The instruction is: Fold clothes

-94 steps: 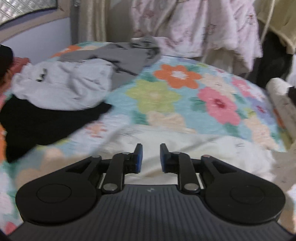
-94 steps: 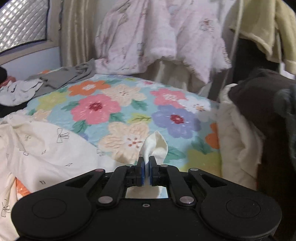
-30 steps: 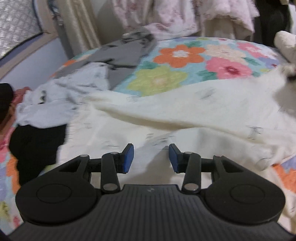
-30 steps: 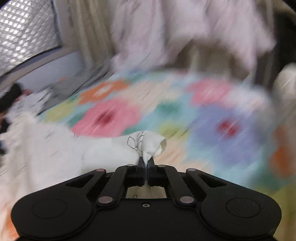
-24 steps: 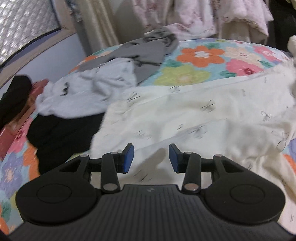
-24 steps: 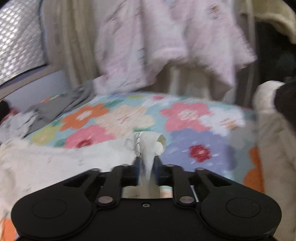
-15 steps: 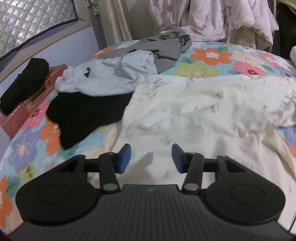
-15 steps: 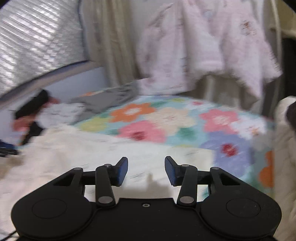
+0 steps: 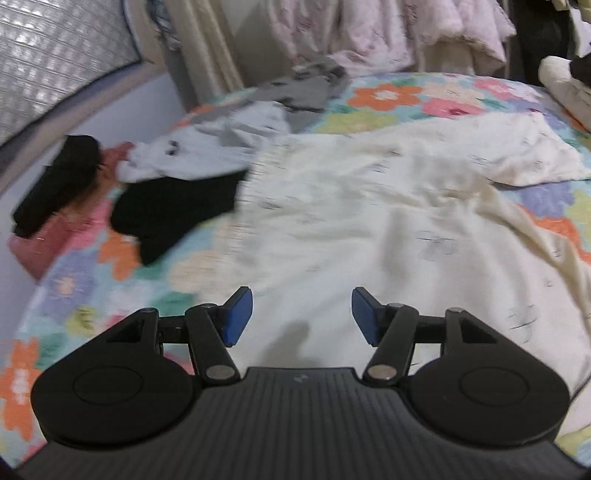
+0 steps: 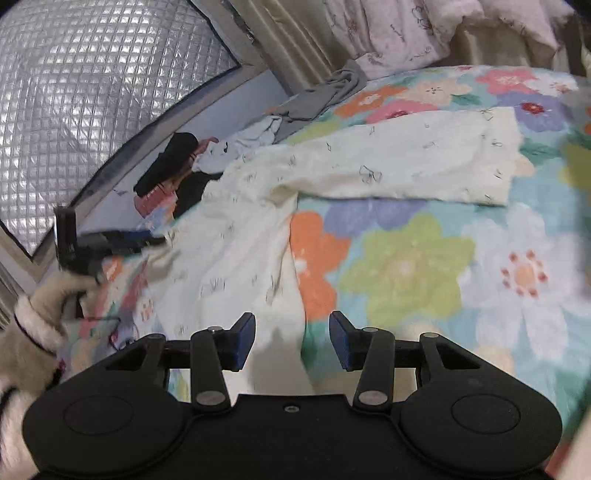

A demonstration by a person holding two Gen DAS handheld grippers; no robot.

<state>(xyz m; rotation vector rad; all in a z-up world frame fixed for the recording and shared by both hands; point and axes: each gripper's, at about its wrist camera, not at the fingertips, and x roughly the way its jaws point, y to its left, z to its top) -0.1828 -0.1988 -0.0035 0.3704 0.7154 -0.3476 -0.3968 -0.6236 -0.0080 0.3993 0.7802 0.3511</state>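
Observation:
A cream garment with small bow prints (image 9: pixel 388 206) lies spread out on the floral bedspread (image 9: pixel 384 96). It also shows in the right wrist view (image 10: pixel 369 162), one part reaching right and the body running down toward the camera. My left gripper (image 9: pixel 302 317) is open and empty above the garment's near left part. My right gripper (image 10: pixel 291 341) is open and empty above the garment's near edge. The left gripper also shows at the left of the right wrist view (image 10: pixel 110 240), held in a fleece-sleeved hand.
A black garment (image 9: pixel 173 206), a light grey one (image 9: pixel 221 144) and a dark grey one (image 9: pixel 306 88) lie at the bed's far left. A red box (image 9: pixel 48 236) with a black item on it sits by the wall. Pink fleece (image 9: pixel 388 33) hangs behind; folded cream fabric (image 9: pixel 565 88) is at right.
My right gripper has let go of the garment's corner and opened. The cream garment now lies flat on the bed. Both grippers have pulled back toward the near edge, and the left has opened wider.

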